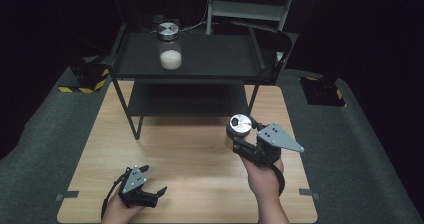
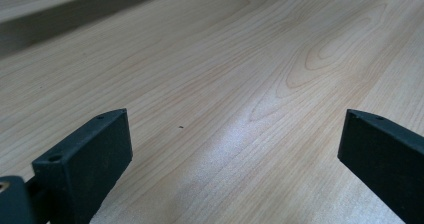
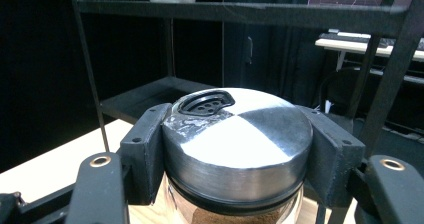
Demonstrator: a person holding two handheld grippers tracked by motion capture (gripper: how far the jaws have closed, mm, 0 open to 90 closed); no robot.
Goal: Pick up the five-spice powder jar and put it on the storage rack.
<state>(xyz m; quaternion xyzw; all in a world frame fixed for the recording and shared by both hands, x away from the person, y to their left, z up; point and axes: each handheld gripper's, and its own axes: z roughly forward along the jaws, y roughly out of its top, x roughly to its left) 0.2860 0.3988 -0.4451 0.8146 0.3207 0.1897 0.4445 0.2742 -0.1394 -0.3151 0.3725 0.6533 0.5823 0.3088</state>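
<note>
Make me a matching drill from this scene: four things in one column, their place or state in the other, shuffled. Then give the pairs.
Things:
1. left gripper
2. right gripper
3. jar of white powder
4. jar of brown powder

Places or states:
A. stands on the top shelf of the black rack
B. open above the wooden table
C. clamped at its metal lid
D. shut on a jar

Pairs: 1-B, 2-D, 3-A, 4-C

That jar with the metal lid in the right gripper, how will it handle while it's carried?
The jar probably won't flex: its lid looks rigid metal. The smooth, shiny lid may slip in the right gripper. Its glass body looks breakable, and open shaker holes could spill powder if tilted.
</note>
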